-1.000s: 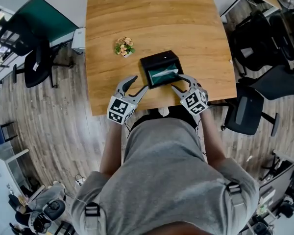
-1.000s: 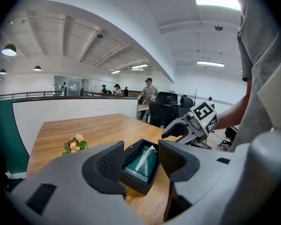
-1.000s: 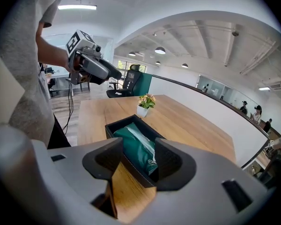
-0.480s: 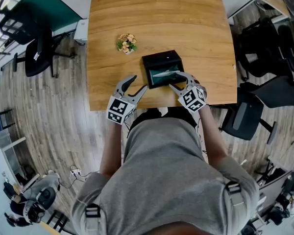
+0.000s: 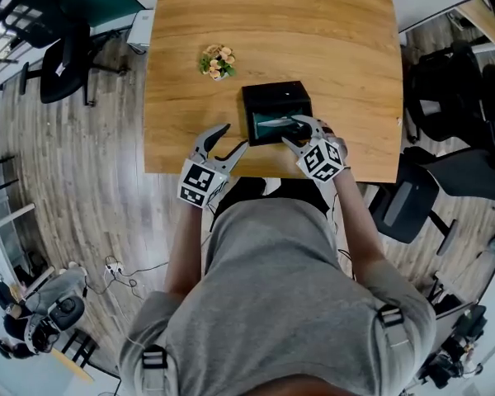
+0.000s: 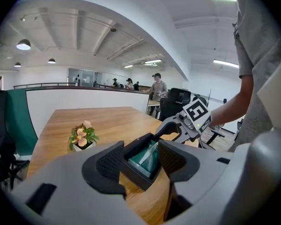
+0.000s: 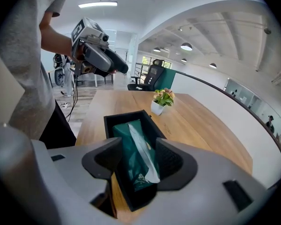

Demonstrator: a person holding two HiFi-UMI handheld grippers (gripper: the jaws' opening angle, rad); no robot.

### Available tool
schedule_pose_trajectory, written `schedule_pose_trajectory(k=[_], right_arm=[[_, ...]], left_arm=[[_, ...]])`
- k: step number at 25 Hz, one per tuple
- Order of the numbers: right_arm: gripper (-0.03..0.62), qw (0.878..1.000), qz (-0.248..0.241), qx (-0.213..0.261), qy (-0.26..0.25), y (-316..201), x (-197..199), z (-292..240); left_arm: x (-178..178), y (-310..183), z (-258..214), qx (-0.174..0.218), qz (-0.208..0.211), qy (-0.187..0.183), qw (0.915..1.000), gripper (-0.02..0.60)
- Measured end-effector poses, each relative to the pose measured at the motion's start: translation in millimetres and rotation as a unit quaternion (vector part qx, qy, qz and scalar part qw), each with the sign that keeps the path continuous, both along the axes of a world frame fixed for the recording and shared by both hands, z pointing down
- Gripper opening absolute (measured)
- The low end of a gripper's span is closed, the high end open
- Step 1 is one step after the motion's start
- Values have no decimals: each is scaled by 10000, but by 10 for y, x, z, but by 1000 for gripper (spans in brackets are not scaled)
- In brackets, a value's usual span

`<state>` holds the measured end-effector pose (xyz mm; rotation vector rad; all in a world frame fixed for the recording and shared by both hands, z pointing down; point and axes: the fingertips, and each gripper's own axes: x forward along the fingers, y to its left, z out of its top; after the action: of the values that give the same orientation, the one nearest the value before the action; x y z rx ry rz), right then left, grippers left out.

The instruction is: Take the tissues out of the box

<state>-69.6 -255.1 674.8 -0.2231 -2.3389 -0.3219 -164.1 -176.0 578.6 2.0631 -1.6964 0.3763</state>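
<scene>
evidently only at the start. green tissue pack point(image 7: 127, 158) lying in the open black box point(image 7: 124, 113), a white tissue point(image 7: 143, 155) poking from its slot, nothing taken out yet. box standing on the wooden bench point(image 5: 272, 23) near the person's edge, with a small potted flower point(image 5: 218, 60) well apart to the far left. right claw point(image 7: 138, 150) released, jaws spread to either side of the pack's near end, down at the box mouth; cannot tell of any touch with the wrapper. left claw point(image 6: 140, 146) also released and empty, held off the box's left side above the bench edge, aimed at it. left to do, judging from this: close on the pack or on the tissue, lift clear of the box walls, set down on the bench.

from the head view: only a sliver of green beside the right claw, but a plain reading of both claws' places by the box. from the right gripper view: the pack's full length, the loose tissue and the snug fit along the box walls, none of it legible from above. from the left gripper view: the right claw side-on, reaching over the box's far rim, and people point(image 6: 155, 84) standing in the distant office, unseen from overhead.
</scene>
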Motion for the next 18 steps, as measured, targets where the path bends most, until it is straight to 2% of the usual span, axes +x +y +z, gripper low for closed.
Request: schedule_pose_trajectory(k=[12,18], right_arm=[[233,9957,-869,112,289,-23,-160,243],[233,9928,-1135,88,364,-13,-226,336]], left_arm=[[5,-114,176,-194,-206,-17,9996,244],[68,-134,249,-307,-216,30,9993,244]])
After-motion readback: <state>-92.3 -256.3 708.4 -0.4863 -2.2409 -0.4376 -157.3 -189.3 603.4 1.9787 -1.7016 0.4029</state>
